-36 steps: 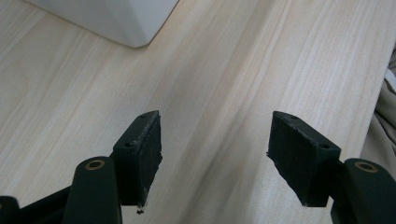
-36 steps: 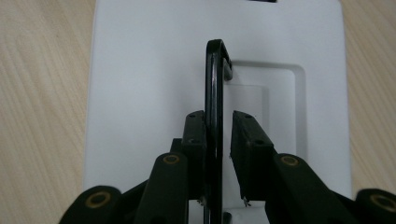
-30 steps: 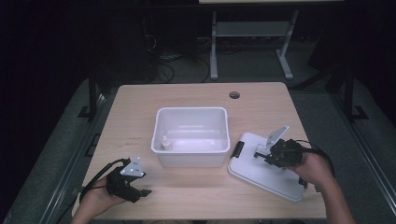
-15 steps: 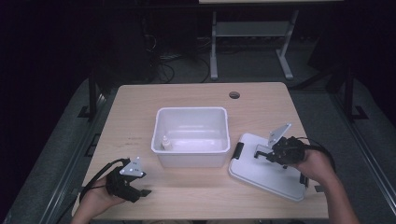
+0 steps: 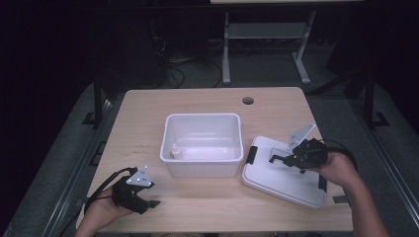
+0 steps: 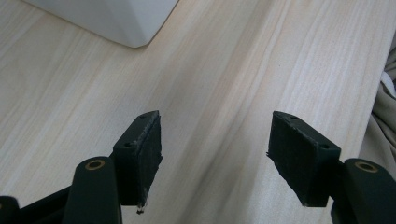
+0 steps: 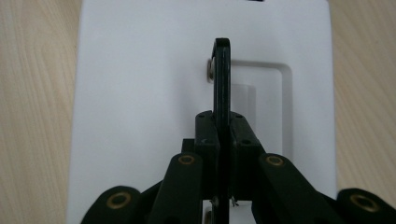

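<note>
The right gripper's (image 7: pixel 222 126) fingers (image 7: pixel 205 133) are clamped on the black handle (image 7: pixel 222 79) of the white lid (image 5: pixel 284 173), which lies flat on the table (image 5: pixel 197 103) just right of the white bin (image 5: pixel 202 143). The left gripper's (image 6: pixel 215 149) fingers (image 6: pixel 144 144) stand apart over bare wood near the bin's corner. A small bottle (image 5: pixel 175 151) sits inside the bin.

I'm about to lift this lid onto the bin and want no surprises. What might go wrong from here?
The right gripper pinches only the thin black handle, so the lid may swing or tilt once lifted. A small bottle stands inside the bin; a sagging lid edge might knock it. The left gripper is open over bare table, so nothing steadies the bin.
</note>
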`<state>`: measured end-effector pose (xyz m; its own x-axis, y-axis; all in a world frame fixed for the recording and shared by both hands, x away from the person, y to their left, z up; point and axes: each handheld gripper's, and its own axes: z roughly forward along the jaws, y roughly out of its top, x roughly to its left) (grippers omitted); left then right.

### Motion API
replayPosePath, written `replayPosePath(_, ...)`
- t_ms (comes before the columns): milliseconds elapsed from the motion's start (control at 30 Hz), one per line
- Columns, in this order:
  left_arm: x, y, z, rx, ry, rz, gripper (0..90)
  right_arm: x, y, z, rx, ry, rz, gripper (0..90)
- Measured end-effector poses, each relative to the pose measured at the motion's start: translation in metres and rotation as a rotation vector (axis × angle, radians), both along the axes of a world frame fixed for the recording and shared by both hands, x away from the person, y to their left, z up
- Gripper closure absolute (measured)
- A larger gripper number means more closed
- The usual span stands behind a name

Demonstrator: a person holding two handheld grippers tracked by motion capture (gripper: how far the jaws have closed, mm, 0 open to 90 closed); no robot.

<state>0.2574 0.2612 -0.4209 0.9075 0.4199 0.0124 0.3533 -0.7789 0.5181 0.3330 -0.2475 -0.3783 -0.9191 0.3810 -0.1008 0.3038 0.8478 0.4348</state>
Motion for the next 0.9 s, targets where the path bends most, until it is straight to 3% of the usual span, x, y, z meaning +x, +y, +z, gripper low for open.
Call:
replayPosePath(233, 0.001, 0.005, 0.001, -0.016, -0.004, 0.014, 34.3, 0.003, -0.003, 0.018, 0.014, -0.016, 0.028, 83.9)
replayPosePath(900, 0.002, 0.013, 0.002, -0.040, -0.006, 0.035, 34.4, 0.004, -0.010, 0.049, 0.044, -0.048, 0.070, 84.0)
